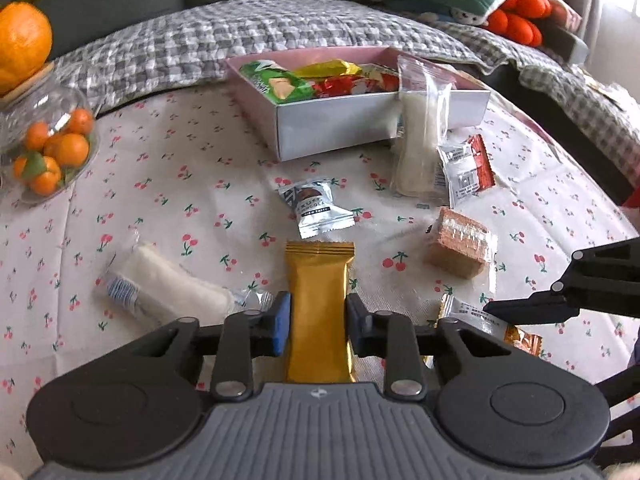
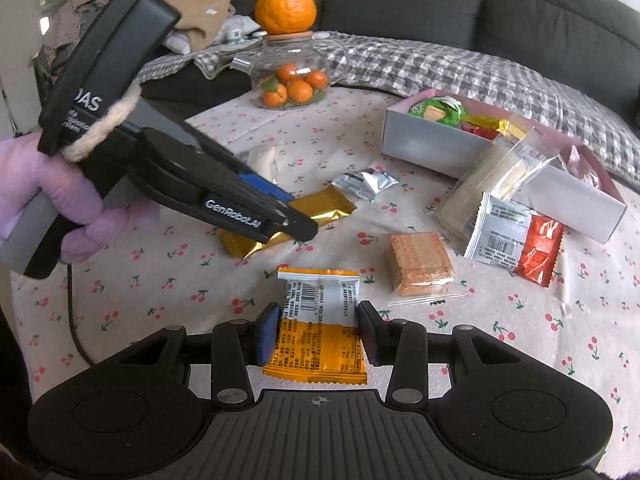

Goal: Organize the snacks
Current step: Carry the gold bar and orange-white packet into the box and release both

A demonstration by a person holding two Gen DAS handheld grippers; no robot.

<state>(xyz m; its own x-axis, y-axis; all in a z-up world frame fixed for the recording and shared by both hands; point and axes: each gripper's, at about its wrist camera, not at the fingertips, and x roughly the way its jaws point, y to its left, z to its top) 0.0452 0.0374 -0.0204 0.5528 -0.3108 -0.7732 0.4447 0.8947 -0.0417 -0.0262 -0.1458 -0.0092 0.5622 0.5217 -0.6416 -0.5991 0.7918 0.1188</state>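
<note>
My left gripper (image 1: 318, 322) has its blue pads on both sides of a gold snack bar (image 1: 319, 300) lying on the cherry-print cloth; the jaws look closed on it. The same bar (image 2: 316, 210) shows under that gripper in the right wrist view. My right gripper (image 2: 318, 330) straddles an orange-and-white packet (image 2: 318, 328) lying on the cloth, with small gaps at both pads. A white box with a pink inside (image 1: 340, 120) holds several snacks at the back; it also shows in the right wrist view (image 2: 424, 146).
Loose snacks lie around: a silver chocolate packet (image 1: 316, 208), a wafer pack (image 1: 460, 246), a white rice cracker (image 1: 168, 286), a clear bag (image 1: 420, 136) leaning on the box, a red-and-white packet (image 1: 468, 170). A glass jar of small oranges (image 1: 44, 140) stands at left.
</note>
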